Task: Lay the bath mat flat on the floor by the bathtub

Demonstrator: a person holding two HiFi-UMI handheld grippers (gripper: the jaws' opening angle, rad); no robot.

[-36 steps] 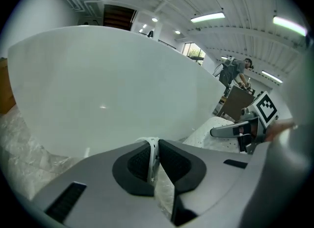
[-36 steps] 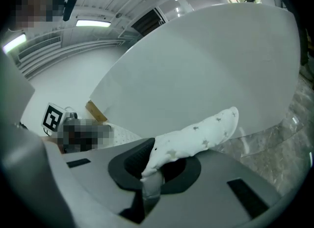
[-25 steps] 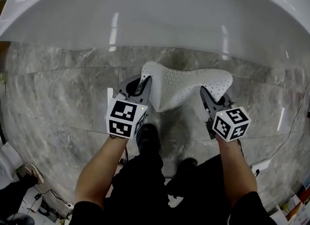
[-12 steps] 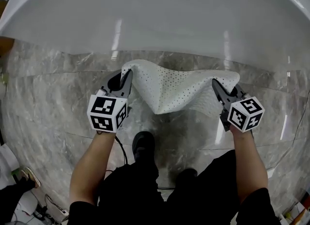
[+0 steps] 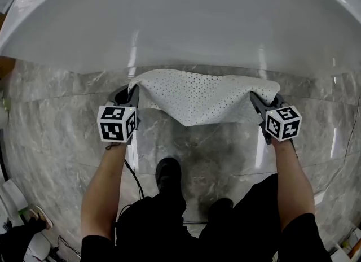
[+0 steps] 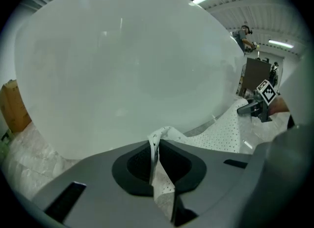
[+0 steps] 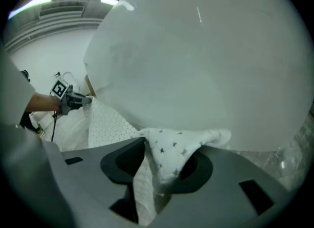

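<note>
- Now the white dotted bath mat [image 5: 203, 98] stretches between both claws, its middle sagging toward the grey marble floor [image 5: 56, 119], just beside the white bathtub [image 5: 180, 23].
- Left claw [image 5: 128, 92] is pressed together, pinching the mat's left corner.
- Right claw [image 5: 258, 99] has just been opening; the mat's right corner lies bunched between its parted jaws.

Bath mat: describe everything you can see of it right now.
The bath mat is white, soft-looking fabric covered in small dark dots. It hangs spread by two corners, sagging in the middle, over the grey marble floor beside the white bathtub, and is not yet flat. The left gripper is shut on one corner. The right gripper has just been opening its jaws, with the other corner bunched between them. Contact with floor or tub cannot be told.
</note>
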